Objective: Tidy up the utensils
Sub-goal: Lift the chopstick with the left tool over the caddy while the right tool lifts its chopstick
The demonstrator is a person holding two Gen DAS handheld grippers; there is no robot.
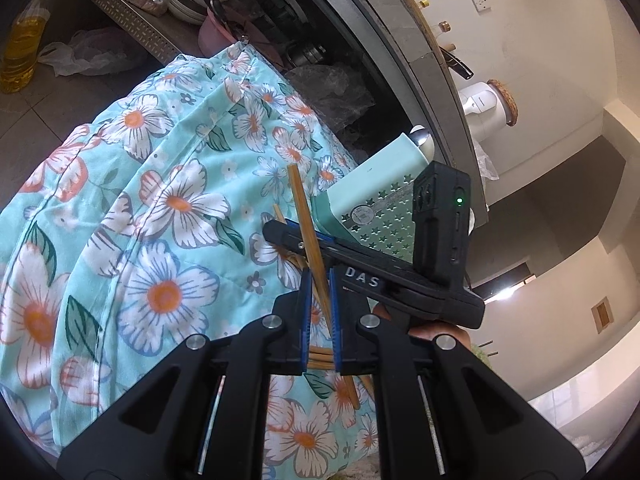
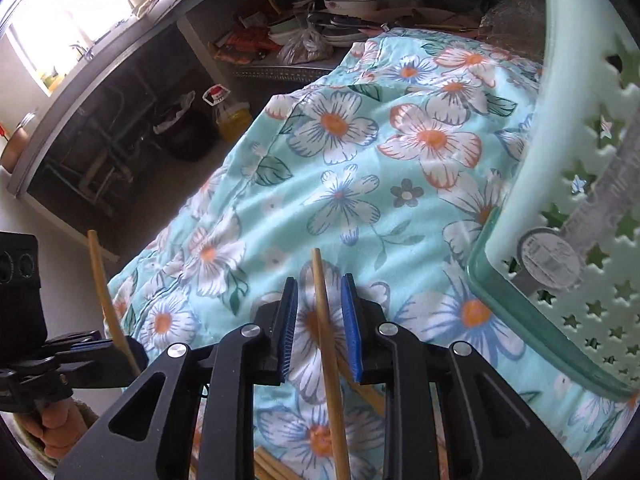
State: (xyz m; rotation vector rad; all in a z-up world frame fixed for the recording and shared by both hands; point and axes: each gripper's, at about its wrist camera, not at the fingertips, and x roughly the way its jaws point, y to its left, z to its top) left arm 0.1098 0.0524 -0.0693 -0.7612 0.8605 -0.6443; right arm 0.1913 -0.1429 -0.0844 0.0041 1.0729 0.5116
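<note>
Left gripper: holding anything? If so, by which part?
Yes. The left gripper has its fingers shut on a single chopstick, gripping it roughly mid-length, with both ends sticking out free.

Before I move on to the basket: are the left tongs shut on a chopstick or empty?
Shut on a chopstick. The blue pads of the left tongs press it on both sides, and it sticks out past their tips.

green basket (image 2: 576, 200) cut off by the right edge; chopstick (image 2: 326, 344) runs off the bottom edge (lower end unseen); shelf clutter (image 2: 304, 36) too blurred to name.
</note>
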